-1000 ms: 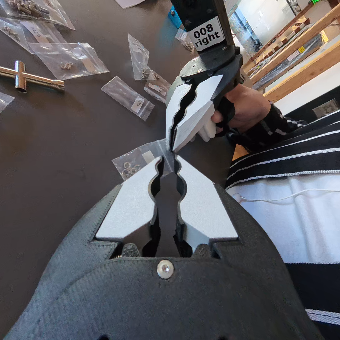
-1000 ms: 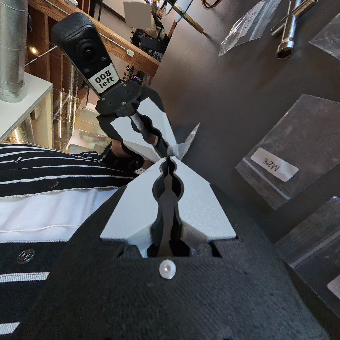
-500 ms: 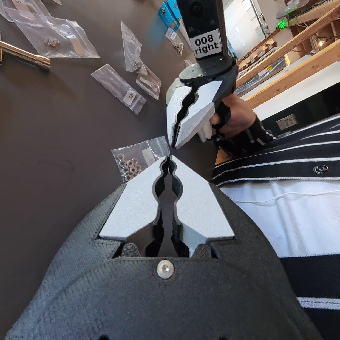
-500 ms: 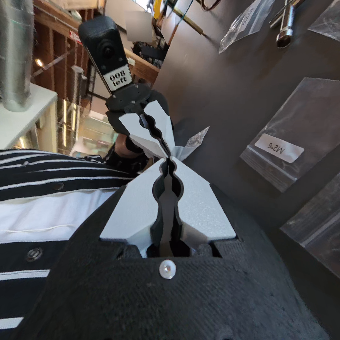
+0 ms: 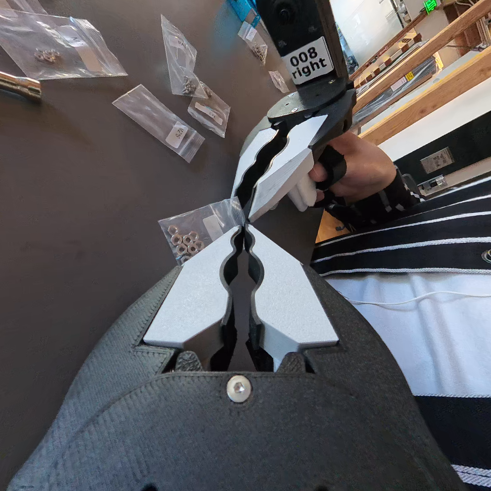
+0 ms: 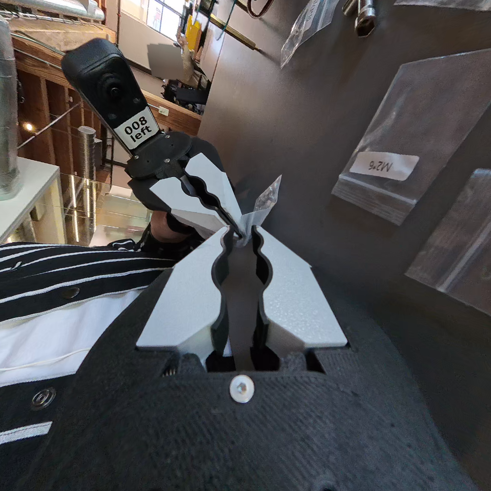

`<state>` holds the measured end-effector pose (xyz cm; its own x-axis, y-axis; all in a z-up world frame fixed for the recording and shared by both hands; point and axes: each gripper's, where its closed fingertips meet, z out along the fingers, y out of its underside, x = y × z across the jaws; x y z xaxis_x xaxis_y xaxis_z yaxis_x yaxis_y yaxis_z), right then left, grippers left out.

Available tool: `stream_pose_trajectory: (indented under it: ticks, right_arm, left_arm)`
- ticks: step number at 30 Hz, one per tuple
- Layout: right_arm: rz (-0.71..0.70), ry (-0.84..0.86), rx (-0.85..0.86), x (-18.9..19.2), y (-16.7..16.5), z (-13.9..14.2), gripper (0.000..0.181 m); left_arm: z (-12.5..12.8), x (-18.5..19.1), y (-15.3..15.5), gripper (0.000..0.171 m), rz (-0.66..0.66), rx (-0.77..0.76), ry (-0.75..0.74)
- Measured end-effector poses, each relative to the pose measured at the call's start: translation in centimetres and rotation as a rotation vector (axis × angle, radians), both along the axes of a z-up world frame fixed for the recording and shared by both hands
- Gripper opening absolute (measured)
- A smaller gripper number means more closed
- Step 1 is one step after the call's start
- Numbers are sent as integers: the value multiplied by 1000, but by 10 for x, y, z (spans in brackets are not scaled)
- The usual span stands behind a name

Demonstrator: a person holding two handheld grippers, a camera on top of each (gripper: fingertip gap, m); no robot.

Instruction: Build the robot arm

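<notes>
A small clear bag of metal nuts (image 5: 196, 225) is held just above the dark table (image 5: 66, 239). My left gripper (image 5: 244, 230) is shut on the bag's upper corner. My right gripper (image 5: 245, 215) comes in from above right, tip to tip with the left. In the right wrist view my right gripper (image 6: 240, 229) has its jaws a little apart, and the bag's edge (image 6: 263, 204) and the left gripper's tips (image 6: 235, 230) lie between them. The bag sticks up to the right there.
Several other clear bags of small hardware lie on the table (image 5: 159, 121) (image 5: 61, 53) (image 5: 183, 61) (image 6: 414, 148). A chrome cross wrench (image 5: 18, 85) lies at the far left. The table's edge and the person's striped clothing (image 5: 398, 239) are right beside both grippers. The grippers are tip to tip, or close to it.
My left gripper has closed from open onto the bag's corner. My right gripper, shut on the bag before, has now parted its jaws. The bag lifted slightly.
</notes>
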<state>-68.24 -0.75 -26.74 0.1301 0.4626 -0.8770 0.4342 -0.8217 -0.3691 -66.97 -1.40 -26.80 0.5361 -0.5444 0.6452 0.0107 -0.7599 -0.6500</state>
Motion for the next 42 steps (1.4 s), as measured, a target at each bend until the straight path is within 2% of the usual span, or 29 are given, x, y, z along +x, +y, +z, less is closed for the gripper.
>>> stream_pose_trajectory:
  ticks: [7,19,22,31,40,42]
  right_arm:
    - [7,18,17,1,-2,2,2]
    - [11,230,-147,4,-7,32,0]
    - [3,264,-189,5,-7,35,0]
    - [-1,230,-160,10,-7,32,0]
    - [9,218,-79,11,-7,32,0]
    - [14,213,-45,11,-7,31,0]
  left_arm:
    - [1,2,-1,0,3,2,-12]
    - [31,6,-6,0,23,-51,-344]
    - [36,6,-6,0,26,-55,-389]
    - [34,9,-6,0,29,-45,-369]
    - [35,10,-6,0,31,-107,-437]
    - [41,7,-3,16,46,-123,-506]
